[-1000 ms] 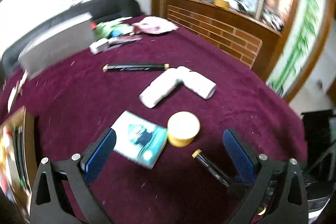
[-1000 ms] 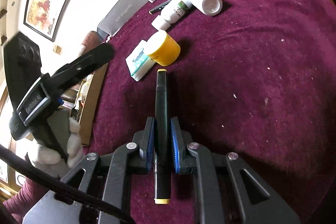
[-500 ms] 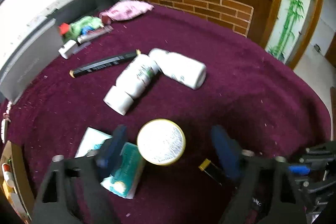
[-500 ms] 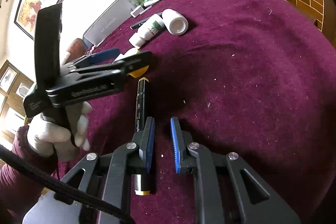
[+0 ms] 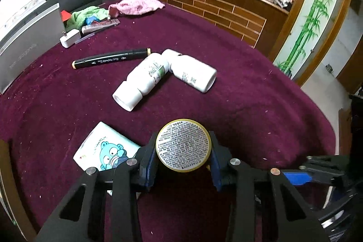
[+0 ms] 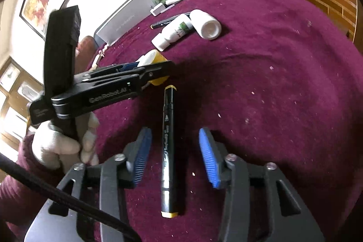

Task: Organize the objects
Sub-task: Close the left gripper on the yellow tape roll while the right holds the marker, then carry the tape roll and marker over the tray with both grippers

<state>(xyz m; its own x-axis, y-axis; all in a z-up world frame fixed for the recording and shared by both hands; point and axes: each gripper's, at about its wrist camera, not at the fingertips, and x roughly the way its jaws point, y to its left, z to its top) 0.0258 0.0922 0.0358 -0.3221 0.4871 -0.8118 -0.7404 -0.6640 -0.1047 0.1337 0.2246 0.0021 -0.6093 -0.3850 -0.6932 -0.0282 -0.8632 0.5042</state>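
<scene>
A yellow jar (image 5: pixel 183 146) with a printed round lid stands on the purple cloth (image 5: pixel 249 94). My left gripper (image 5: pixel 181 140) has its jaws closing on the jar, and both blue pads (image 5: pixel 149 165) touch its sides. In the right wrist view the same left gripper (image 6: pixel 154 67) straddles the yellow jar (image 6: pixel 158 82). A black marker (image 6: pixel 169 146) with yellow ends lies flat on the cloth. My right gripper (image 6: pixel 174 132) has its jaws opening around the marker, and neither pad touches it.
Two white bottles (image 5: pixel 145 78) (image 5: pixel 192 74) lie beyond the jar, next to a second black marker (image 5: pixel 111 58). A cartoon tissue pack (image 5: pixel 106 149) lies beside the left finger. A grey box (image 5: pixel 29 42), white charger (image 5: pixel 70 37) and cloths (image 5: pixel 136 5) sit at the back. A gloved hand (image 6: pixel 56 144) holds the left gripper.
The left gripper came in over the yellow jar and its wide jaws closed onto it. The right gripper let go of the marker, which now lies between its parted pads.
</scene>
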